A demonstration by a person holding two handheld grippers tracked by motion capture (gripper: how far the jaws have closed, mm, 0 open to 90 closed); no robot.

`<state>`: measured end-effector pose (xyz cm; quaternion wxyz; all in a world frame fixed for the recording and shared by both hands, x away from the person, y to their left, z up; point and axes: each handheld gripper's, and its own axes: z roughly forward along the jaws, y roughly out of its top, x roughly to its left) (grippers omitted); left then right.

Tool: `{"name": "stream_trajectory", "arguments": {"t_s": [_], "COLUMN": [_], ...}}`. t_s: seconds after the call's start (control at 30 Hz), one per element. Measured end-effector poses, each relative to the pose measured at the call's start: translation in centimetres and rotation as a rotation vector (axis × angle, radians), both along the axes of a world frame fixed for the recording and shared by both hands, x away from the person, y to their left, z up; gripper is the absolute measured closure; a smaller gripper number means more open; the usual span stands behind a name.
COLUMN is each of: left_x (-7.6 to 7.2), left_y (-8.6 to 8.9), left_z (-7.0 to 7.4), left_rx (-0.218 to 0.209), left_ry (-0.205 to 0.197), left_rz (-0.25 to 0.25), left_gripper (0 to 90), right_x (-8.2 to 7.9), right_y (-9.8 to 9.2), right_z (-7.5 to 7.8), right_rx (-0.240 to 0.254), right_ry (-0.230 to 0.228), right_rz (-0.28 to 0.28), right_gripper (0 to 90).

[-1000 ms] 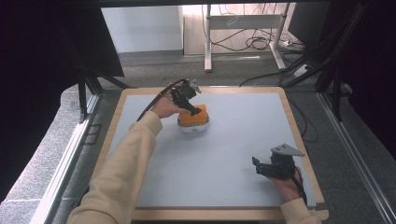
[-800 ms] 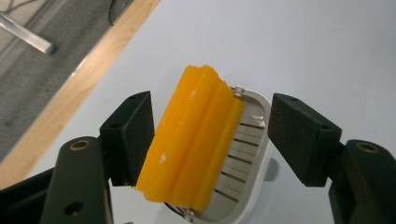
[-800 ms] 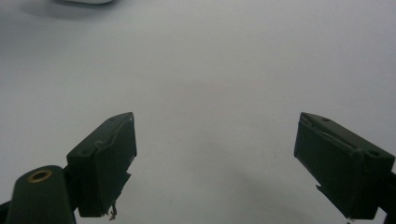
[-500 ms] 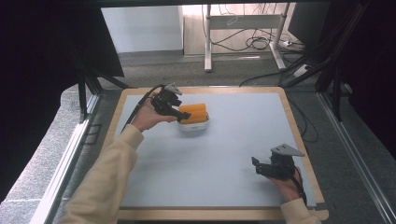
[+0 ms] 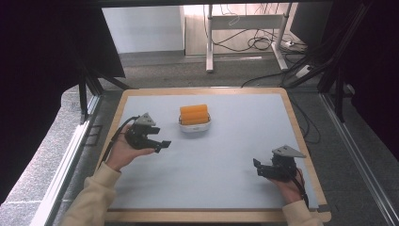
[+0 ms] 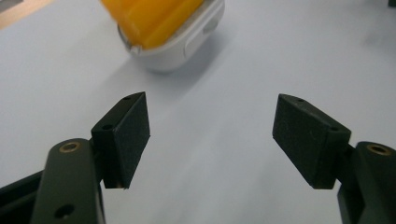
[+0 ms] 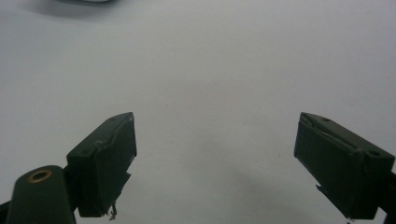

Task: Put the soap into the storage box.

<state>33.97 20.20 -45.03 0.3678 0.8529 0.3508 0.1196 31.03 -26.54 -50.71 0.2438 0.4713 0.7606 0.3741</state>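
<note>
A white dish (image 5: 194, 126) holding orange blocks (image 5: 194, 114) stands on the pale blue mat, a little behind its middle. In the left gripper view the same dish (image 6: 187, 42) and its orange load (image 6: 149, 16) lie ahead of the jaws. My left gripper (image 5: 162, 144) is held at the mat's left side, apart from the dish, open and with nothing between its pads (image 6: 133, 135). My right gripper (image 5: 257, 166) rests low at the front right, open over bare mat, its pads (image 7: 109, 158) wide apart.
The mat (image 5: 235, 141) lies in a wooden frame (image 5: 301, 141). Dark curtains flank the table. Behind it are a desk's legs and cables (image 5: 263, 44) on the floor. A metal rail (image 5: 70, 160) runs along the left side.
My left gripper has let go at the orange-filled dish and drawn back to the left and toward the front. The dish stays put. The right gripper has not moved.
</note>
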Motion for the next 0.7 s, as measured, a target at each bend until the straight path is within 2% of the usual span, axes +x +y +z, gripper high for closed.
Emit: {"name": "stream_trajectory", "arguments": {"t_s": [0.03, 0.07, 0.1, 0.13, 0.27, 0.5, 0.7], "left_x": [0.0, -0.8, -0.8, -1.4, -1.6, -1.7, -1.4], "left_y": [0.0, 0.5, 0.5, 1.0, 1.5, 1.5, 1.8], "left_z": [0.0, -0.8, -0.8, -1.5, -2.4, -1.9, -1.8], "left_rx": [0.000, 0.002, 0.002, 0.005, 0.021, 0.014, 0.005], "left_ry": [0.000, 0.004, 0.004, 0.005, 0.025, 0.009, 0.011], "left_rz": [0.000, 0.008, 0.008, 0.026, 0.056, 0.048, 0.060], "left_gripper": [27.2, 27.0, 26.9, 27.0, 26.5, 26.3, 25.2], "right_x": [0.0, 0.0, 0.0, 0.0, 0.0, 0.0, 0.3], "right_y": [0.0, 0.0, 0.0, 0.0, 0.0, -0.2, -0.5], "right_z": [0.0, 0.0, 0.0, 0.0, 0.0, 0.1, 0.0], "right_rx": [0.000, -0.001, -0.001, -0.003, -0.003, 0.005, 0.020], "right_ry": [0.000, 0.001, 0.001, 0.001, 0.000, -0.010, -0.017], "right_rz": [0.000, -0.001, -0.001, -0.001, 0.001, 0.006, 0.007], "right_gripper": [13.3, 13.3, 13.3, 13.3, 13.3, 13.3, 13.2]}}
